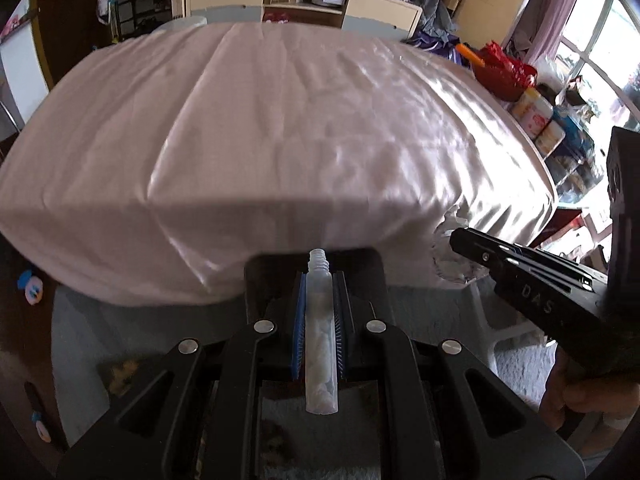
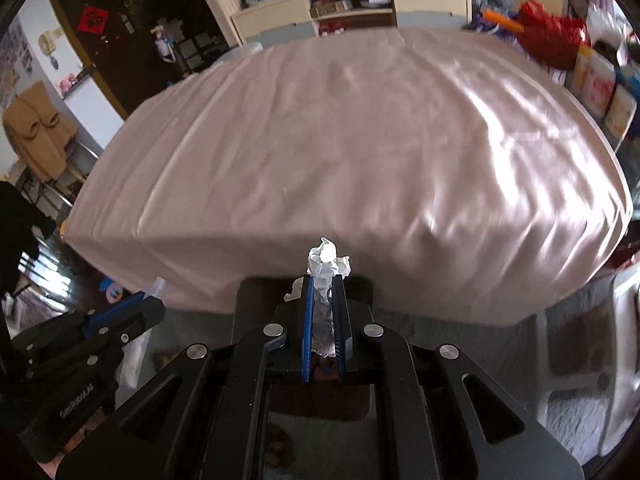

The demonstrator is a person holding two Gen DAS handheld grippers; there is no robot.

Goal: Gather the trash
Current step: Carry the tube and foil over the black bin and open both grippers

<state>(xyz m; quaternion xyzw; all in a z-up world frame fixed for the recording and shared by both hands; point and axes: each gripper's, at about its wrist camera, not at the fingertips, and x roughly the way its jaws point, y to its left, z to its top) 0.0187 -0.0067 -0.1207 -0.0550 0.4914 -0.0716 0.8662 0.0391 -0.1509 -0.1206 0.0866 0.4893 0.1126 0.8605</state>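
At the near edge of the cloth-covered surface [image 1: 280, 128], both tools sit low and tilted down, each already loaded. The left tool [image 1: 319, 280] is clamped on a flattened clear bottle [image 1: 320, 344], pads pressing its sides, threaded neck sticking out past the tips, no cap visible. Gripped lengthwise, so the bottle lies along the fingers and likely won't swing. The right tool [image 2: 321, 284] is clamped on a crumpled tissue [image 2: 326, 262]; a white wad pokes out above the tips, the rest is pinched between the blue pads. Soft item, deep pinch, probably to keep it from slipping out.

From the left view the right tool [image 1: 520, 264] shows at right, with a hand [image 1: 580, 400] on its grip, and something white and crinkly at its tip, likely the same tissue. From the right view the left tool [image 2: 120, 320] shows at left, bottle neck just visible at its tip. The two tools are side by side, near each other, not touching.

The cloth shows no trash on what's visible. Both frames are smeared, which fits carrying. No bin identifiable in either view. Judgement: pickup looks done for these two items, drop-off comes next. Risk: the tissue could snag or shed on release, and the bottle's smooth plastic could slide if the clamp eases.

Background: cabinet [image 1: 304, 4], red bag [image 1: 504, 70], window [image 1: 600, 52].
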